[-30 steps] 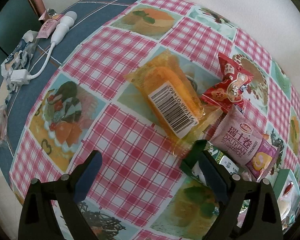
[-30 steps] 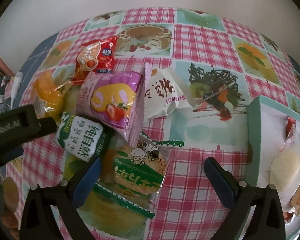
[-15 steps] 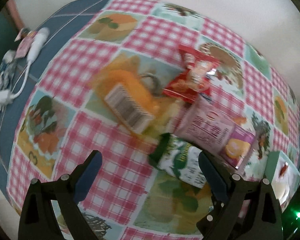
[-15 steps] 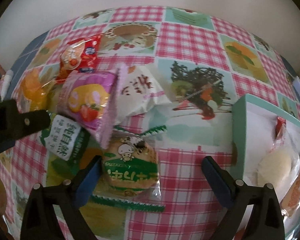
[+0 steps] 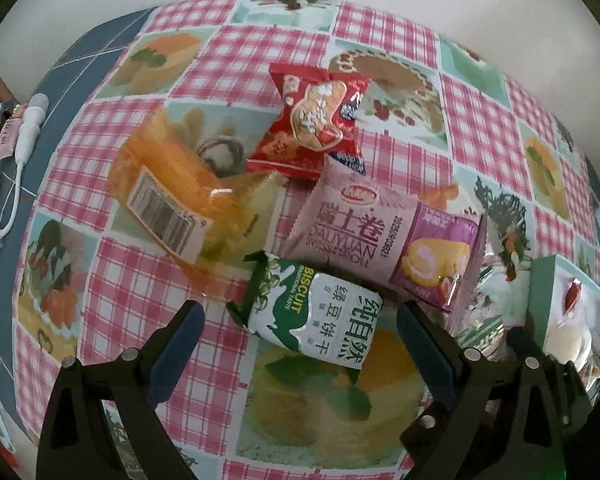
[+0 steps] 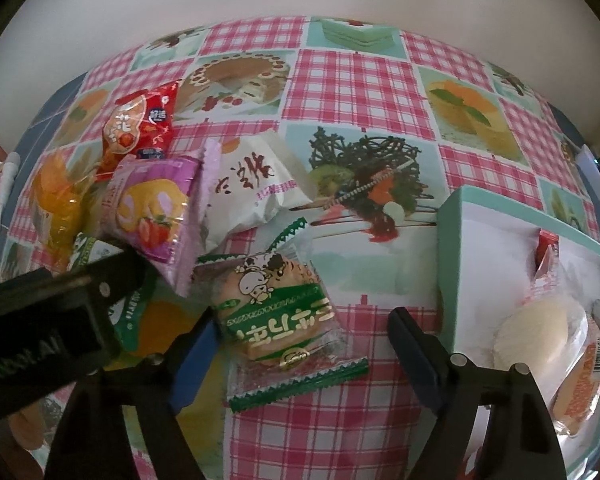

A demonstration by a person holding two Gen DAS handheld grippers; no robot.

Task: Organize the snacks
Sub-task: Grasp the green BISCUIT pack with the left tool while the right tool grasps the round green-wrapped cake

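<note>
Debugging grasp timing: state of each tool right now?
Left tool: open, around the green biscuit packet, pads not on it.
Right tool: open but closing around the clear cookie packet, not gripping.

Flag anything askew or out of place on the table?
Nothing damaged or spilled. The loose snacks are heaped crookedly: the pink swiss roll pack overlaps the white packet and the green biscuit pack, while the teal box is only partly filled.

Left gripper wide apart over green biscuit packet, untouched.
</note>
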